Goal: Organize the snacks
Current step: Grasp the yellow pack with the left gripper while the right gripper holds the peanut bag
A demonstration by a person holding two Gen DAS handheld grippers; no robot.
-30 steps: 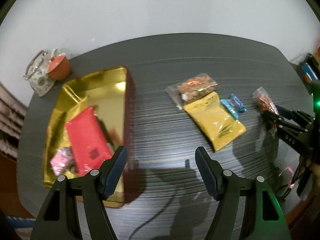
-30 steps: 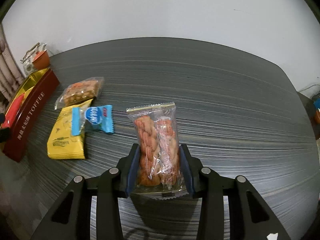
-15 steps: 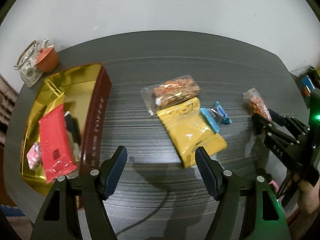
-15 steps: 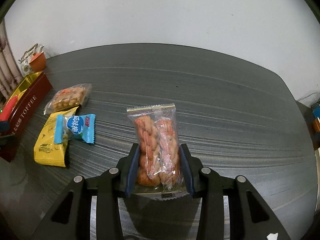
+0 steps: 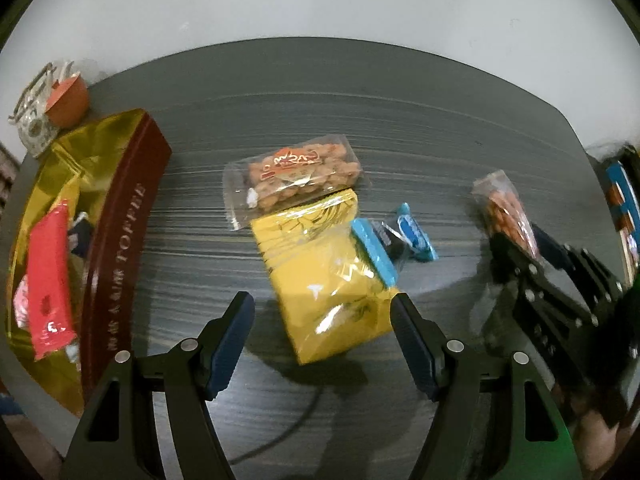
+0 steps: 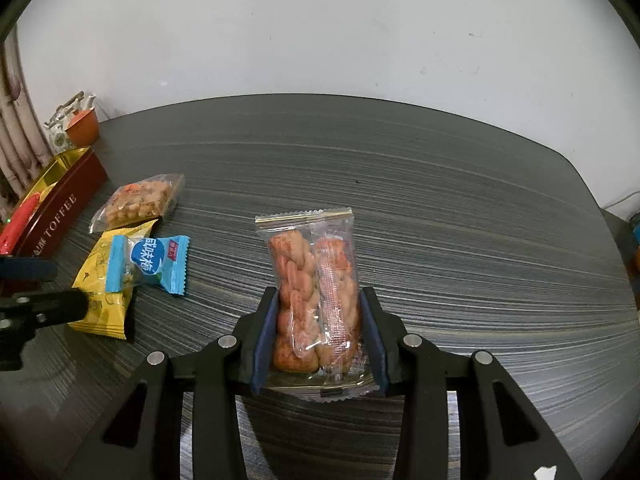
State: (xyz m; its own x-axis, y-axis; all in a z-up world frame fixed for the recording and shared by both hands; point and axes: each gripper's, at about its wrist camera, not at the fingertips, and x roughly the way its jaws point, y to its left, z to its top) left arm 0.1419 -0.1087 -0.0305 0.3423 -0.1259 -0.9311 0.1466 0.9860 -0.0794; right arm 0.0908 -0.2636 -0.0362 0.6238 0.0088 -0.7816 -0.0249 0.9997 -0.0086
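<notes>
My right gripper (image 6: pixel 318 300) is shut on a clear packet of twisted fried dough (image 6: pixel 312 280), held above the dark table; the same packet (image 5: pixel 506 208) shows at the right of the left wrist view. My left gripper (image 5: pixel 322 308) hangs open over the near end of a yellow snack pack (image 5: pixel 324 280), with its pads apart from it. A blue candy (image 5: pixel 400 236) lies on the yellow pack's right edge, and a clear bag of nuts (image 5: pixel 296 172) lies just behind. The gold and maroon toffee tin (image 5: pixel 120 216) at the left holds a red packet (image 5: pixel 48 276).
A small orange cup (image 5: pixel 68 100) and a patterned teapot (image 5: pixel 34 120) stand behind the tin at the table's far left corner. The table (image 6: pixel 440 208) ends at a white wall. A cable runs over the tabletop under my left gripper.
My left gripper has moved right and lower, from beside the tin to over the yellow pack. My right gripper keeps its grip on the dough twists and has barely moved.
</notes>
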